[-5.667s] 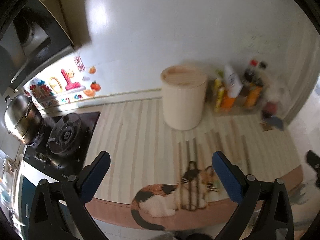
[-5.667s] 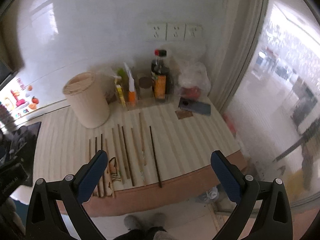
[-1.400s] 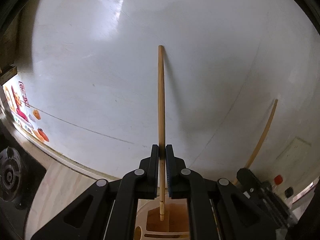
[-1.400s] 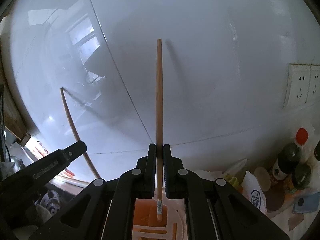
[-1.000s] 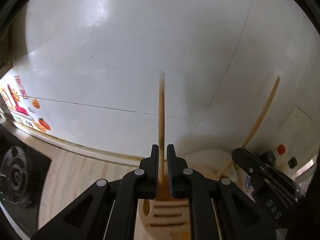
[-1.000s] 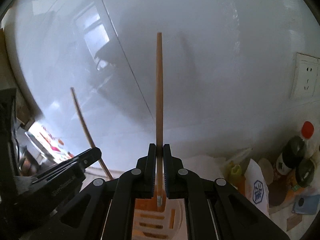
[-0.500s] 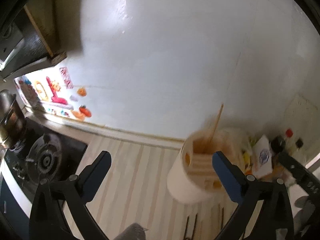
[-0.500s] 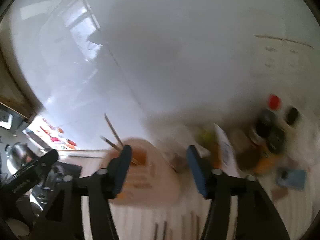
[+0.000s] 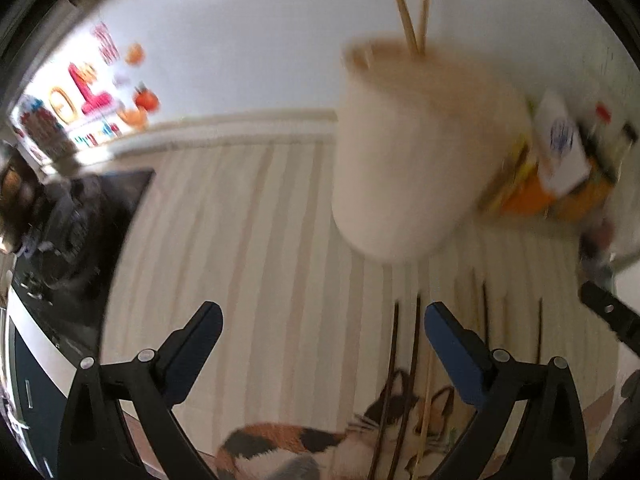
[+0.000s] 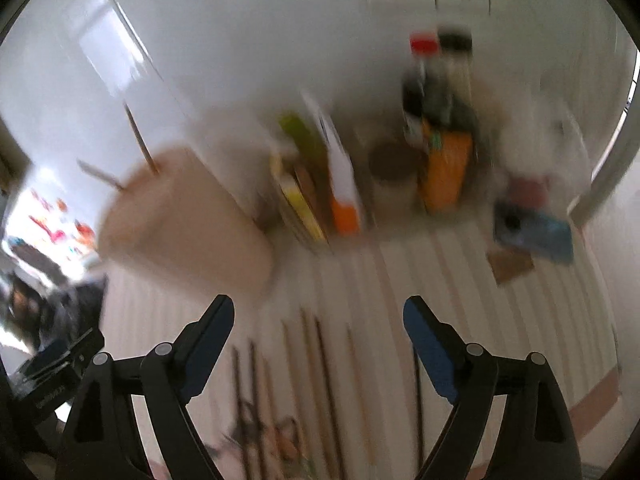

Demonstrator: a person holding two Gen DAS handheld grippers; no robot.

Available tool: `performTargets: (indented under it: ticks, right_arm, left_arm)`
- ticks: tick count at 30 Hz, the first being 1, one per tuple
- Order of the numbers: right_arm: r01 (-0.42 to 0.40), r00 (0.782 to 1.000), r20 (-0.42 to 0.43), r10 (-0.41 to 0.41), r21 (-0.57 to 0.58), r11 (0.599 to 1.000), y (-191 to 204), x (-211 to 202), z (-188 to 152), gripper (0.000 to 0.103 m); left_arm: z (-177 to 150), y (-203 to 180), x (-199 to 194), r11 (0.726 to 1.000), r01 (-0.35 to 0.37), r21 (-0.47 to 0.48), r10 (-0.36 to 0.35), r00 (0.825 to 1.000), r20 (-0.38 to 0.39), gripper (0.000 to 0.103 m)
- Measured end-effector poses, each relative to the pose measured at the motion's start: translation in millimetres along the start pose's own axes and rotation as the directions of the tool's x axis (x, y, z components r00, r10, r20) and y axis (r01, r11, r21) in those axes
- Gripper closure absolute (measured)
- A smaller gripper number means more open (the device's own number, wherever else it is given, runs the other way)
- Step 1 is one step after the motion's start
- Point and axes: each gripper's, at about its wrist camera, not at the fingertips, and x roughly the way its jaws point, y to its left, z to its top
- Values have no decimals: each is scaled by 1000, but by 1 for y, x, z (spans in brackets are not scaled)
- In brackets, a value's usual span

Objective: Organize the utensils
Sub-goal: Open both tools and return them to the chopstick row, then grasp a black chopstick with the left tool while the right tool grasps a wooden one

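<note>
Both grippers, left (image 9: 322,334) and right (image 10: 318,326), gape empty, jaws just opened; two thin wooden chopsticks (image 9: 412,12) (blurred) in round cream holder (image 9: 416,152).

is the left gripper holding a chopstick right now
No, the left gripper is open and empty, while two chopsticks stand in the holder.

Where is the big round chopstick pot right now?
The chopstick pot stands on the striped counter mat at the wall, upper right in the left wrist view, just left of the sauce bottles, with two chopsticks poking out.
</note>
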Motion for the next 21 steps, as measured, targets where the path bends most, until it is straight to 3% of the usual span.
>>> performTargets:
  ticks: [3, 4, 7, 11, 12, 13, 14, 16, 18, 21]
  right_arm:
    - [21, 993, -112, -22, -14, 1000, -9, 33, -21, 38]
    - [31, 985, -168, -34, -24, 999, -12, 50, -31, 45]
    - [48, 967, -247, -58, -47, 998, -18, 79, -51, 56]
    - [60, 946, -316, -78, -66, 996, -26, 105, -72, 62]
    - [62, 942, -327, -82, -69, 996, -27, 108, -74, 64]
    - [67, 937, -337, -88, -74, 995, -29, 112, -79, 67]
    - [67, 935, -342, -89, -77, 995, -29, 114, -81, 67]
    - [69, 929, -357, -97, -90, 994, -30, 117, -88, 68]
    - [76, 923, -369, -112, -109, 991, -30, 121, -93, 72]
    - [94, 909, -392, -143, -142, 985, -29, 130, -102, 89]
  left_arm:
    - [-17, -12, 36, 999, 24, 24, -21, 994, -106, 3]
    - [-22, -15, 45, 999, 34, 29, -30, 991, -134, 10]
    - [-38, -28, 74, 995, 84, 45, -71, 969, -237, 30]
    - [-53, -44, 101, 991, 106, 82, -75, 947, -312, 48]
    - [-55, -48, 105, 990, 103, 95, -67, 946, -318, 57]
    - [-57, -50, 107, 990, 95, 106, -57, 946, -319, 72]
    - [-60, -52, 110, 989, 87, 119, -45, 946, -321, 78]
    - [-61, -54, 107, 987, 72, 142, -27, 956, -294, 99]
    - [-62, -52, 106, 987, 55, 152, -10, 958, -285, 99]
    - [-61, -38, 103, 989, 27, 143, 14, 960, -278, 99]
